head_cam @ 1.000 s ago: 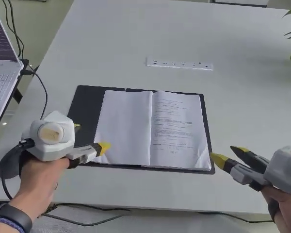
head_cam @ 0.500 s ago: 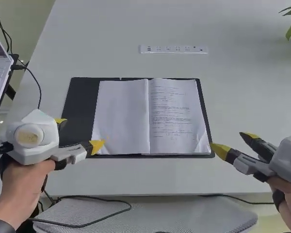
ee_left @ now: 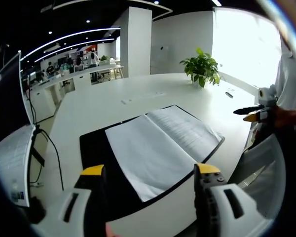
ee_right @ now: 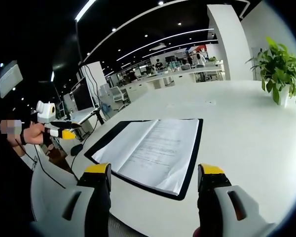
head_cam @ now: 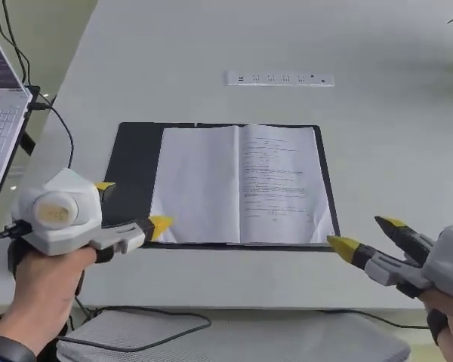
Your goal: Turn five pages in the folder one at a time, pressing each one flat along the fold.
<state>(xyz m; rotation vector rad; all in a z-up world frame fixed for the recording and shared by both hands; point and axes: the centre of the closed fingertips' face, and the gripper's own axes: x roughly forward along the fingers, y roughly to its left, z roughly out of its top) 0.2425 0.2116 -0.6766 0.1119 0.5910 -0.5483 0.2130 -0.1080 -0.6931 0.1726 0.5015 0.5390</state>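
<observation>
A black folder (head_cam: 133, 172) (ee_left: 96, 148) (ee_right: 193, 150) lies open on the white table, a blank page (head_cam: 198, 183) on its left and a printed page (head_cam: 281, 181) on its right. My left gripper (head_cam: 132, 207) (ee_left: 150, 170) hovers open just off the folder's near left corner, nothing between its yellow-tipped fingers. Off the near right corner, my right gripper (head_cam: 366, 234) (ee_right: 154, 170) is open and empty too. In the left gripper view the right gripper (ee_left: 251, 113) shows at the far right; in the right gripper view the left gripper (ee_right: 64, 131) shows at the left.
A white power strip (head_cam: 279, 78) lies beyond the folder. A laptop (head_cam: 0, 128) with a black cable (head_cam: 60, 128) stands at the left table edge. A potted plant (ee_left: 202, 71) (ee_right: 281, 69) sits at the far right. A grey pad (head_cam: 234, 335) lies below the near edge.
The head camera has shifted, so the folder sits slightly differently in view. Both grippers stay open near the folder's near corners; the pages have not moved.
</observation>
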